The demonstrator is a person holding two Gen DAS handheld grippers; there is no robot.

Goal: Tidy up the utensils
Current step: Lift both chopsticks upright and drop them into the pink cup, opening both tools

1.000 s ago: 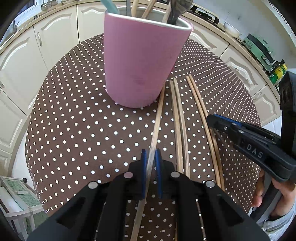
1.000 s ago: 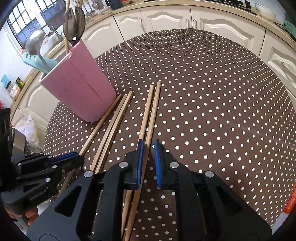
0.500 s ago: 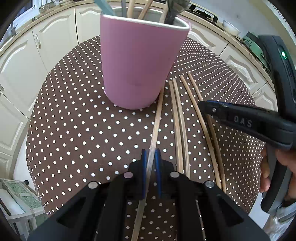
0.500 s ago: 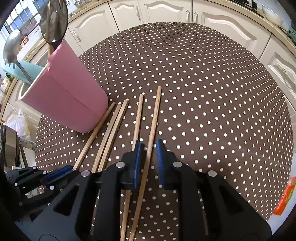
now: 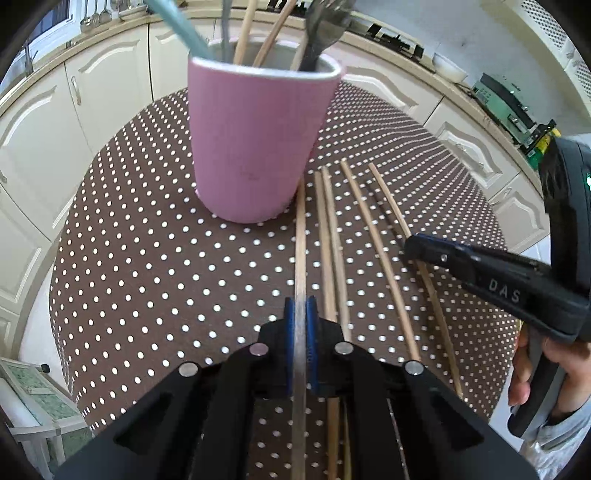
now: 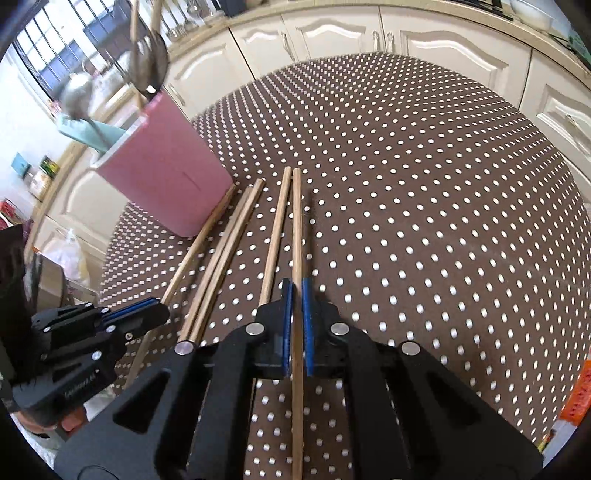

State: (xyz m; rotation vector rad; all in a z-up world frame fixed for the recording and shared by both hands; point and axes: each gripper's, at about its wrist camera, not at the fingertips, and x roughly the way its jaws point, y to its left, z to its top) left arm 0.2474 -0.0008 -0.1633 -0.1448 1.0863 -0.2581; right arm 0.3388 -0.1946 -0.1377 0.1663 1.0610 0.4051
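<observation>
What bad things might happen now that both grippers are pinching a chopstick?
1. The left gripper holds the chopstick lying right beside the pink holder; lifting it carelessly might bump the holder.
2. The right gripper pinches the outermost chopstick next to its neighbour, which might get dragged or rolled.
3. The holder already looks crowded, so adding more could jam.

The cup (image 5: 258,144) stands on the table (image 5: 147,258) with utensils (image 5: 321,29) upright in it. Five chopsticks (image 5: 328,236) lie side by side to its right, the leftmost (image 5: 301,236) just beside its base. The left gripper (image 5: 301,314) sits over the leftmost, the right gripper (image 6: 296,302) over the rightmost (image 6: 296,229).
</observation>
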